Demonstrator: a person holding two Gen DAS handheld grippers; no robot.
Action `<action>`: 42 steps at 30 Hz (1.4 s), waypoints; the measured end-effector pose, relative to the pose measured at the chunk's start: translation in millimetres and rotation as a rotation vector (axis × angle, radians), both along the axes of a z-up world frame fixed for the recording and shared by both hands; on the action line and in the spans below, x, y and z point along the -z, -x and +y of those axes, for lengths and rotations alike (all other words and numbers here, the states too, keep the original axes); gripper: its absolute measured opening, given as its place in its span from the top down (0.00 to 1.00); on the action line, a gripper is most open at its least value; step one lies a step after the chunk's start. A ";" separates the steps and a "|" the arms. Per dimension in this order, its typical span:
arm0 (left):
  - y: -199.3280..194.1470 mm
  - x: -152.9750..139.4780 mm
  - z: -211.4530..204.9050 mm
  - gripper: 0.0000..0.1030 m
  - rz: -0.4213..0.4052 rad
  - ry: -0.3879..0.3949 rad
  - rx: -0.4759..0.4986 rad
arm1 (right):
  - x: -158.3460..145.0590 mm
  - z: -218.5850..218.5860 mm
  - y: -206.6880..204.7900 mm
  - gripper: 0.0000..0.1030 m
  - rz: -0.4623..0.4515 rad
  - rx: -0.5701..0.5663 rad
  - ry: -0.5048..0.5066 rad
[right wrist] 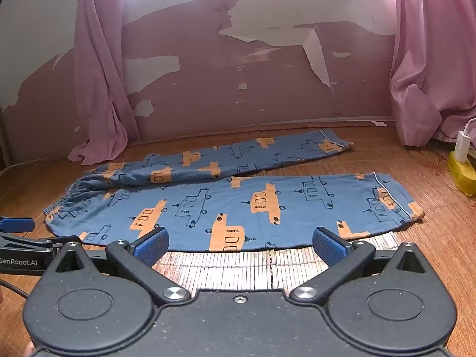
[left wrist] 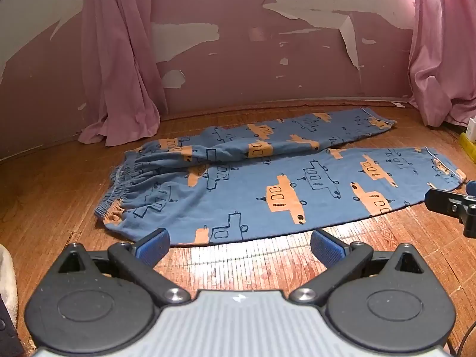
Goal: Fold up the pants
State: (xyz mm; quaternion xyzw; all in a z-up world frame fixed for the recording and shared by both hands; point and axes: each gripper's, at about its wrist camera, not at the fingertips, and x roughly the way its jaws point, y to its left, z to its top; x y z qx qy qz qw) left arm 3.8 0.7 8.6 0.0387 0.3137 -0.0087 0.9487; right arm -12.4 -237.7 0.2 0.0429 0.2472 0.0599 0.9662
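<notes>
Holding both tools low over the bamboo mat (left wrist: 238,261), I have my left gripper (left wrist: 239,245) and my right gripper (right wrist: 241,245) spread wide with nothing between the blue pads. Just ahead of them the blue pants (left wrist: 267,190) with orange and outlined vehicles lie flat on the mat, waistband (left wrist: 119,187) to my left, both legs running right, near pink curtains (left wrist: 119,83) and a peeling wall (left wrist: 267,59).

"GenRobot.AI" printed white on left hand-held gripper (right wrist: 17,224) body; nothing else legible.
</notes>
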 end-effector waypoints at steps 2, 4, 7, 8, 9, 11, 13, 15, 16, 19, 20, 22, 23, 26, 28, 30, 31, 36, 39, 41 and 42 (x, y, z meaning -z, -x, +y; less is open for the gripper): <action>-2.4 -1.5 1.9 0.00 0.003 0.005 -0.001 | -0.7 0.5 3.0 0.00 0.000 0.001 0.000; 3.3 4.2 1.4 0.00 -0.009 -0.005 0.005 | -0.9 1.6 0.0 0.00 0.009 0.005 -0.002; 4.0 5.4 0.9 0.00 -0.011 -0.006 0.005 | -1.4 1.2 -0.1 0.00 0.010 0.004 -0.002; 4.0 5.7 1.0 0.00 -0.011 -0.007 0.005 | -1.5 1.2 -0.3 0.00 0.011 0.004 -0.003; 4.0 5.8 1.0 0.00 -0.011 -0.007 0.004 | -1.6 1.3 -0.2 0.00 0.011 0.005 -0.002; 3.3 6.3 1.3 0.00 -0.009 -0.006 0.003 | -1.8 1.2 0.1 0.00 0.012 0.006 -0.002; 3.8 6.3 1.6 0.00 -0.008 -0.007 0.001 | -1.5 1.0 0.2 0.00 0.012 0.006 -0.004; 3.9 6.5 1.6 0.00 -0.009 -0.008 0.001 | -1.8 0.9 -0.3 0.00 0.012 0.007 -0.004; 3.8 6.4 1.7 0.00 -0.009 -0.007 0.001 | -1.9 0.9 -0.3 0.00 0.013 0.007 -0.004; 3.9 6.4 1.8 0.00 -0.009 -0.007 0.002 | -2.1 0.8 -0.1 0.00 0.013 0.007 -0.004; 3.8 6.3 1.8 0.00 -0.009 -0.007 0.002 | -2.1 0.8 -0.2 0.00 0.013 0.006 -0.004; 3.9 6.3 1.6 0.00 -0.009 -0.008 0.001 | -2.1 0.8 -0.1 0.00 0.013 0.007 -0.004; 3.9 6.3 1.7 0.00 -0.009 -0.008 0.001 | -2.1 0.8 -0.2 0.00 0.013 0.007 -0.004; 4.1 6.5 1.5 0.00 -0.008 -0.007 0.001 | -2.2 0.8 -0.1 0.00 0.013 0.007 -0.004; 3.9 6.4 2.3 0.00 -0.008 -0.005 0.001 | -2.3 0.7 -0.1 0.00 0.014 0.006 -0.004; 4.0 6.6 2.2 0.00 -0.008 -0.007 0.001 | -2.3 0.7 -0.2 0.00 0.014 0.007 -0.005; 4.1 6.3 2.4 0.00 -0.009 -0.009 0.001 | -2.3 0.6 -0.1 0.00 0.014 0.007 -0.005; 4.3 6.6 2.9 0.00 -0.010 -0.013 0.002 | -2.4 0.5 -0.3 0.00 0.014 0.006 -0.005; 4.3 6.7 2.8 0.00 -0.009 -0.012 0.003 | -2.3 0.3 -0.2 0.00 0.014 0.007 -0.005; 4.1 6.8 2.9 0.00 -0.009 -0.013 0.002 | -2.3 0.2 -0.1 0.00 0.014 0.007 -0.006; 4.2 6.9 2.9 0.00 -0.009 -0.013 0.003 | -2.2 0.2 -0.4 0.00 0.013 0.006 -0.006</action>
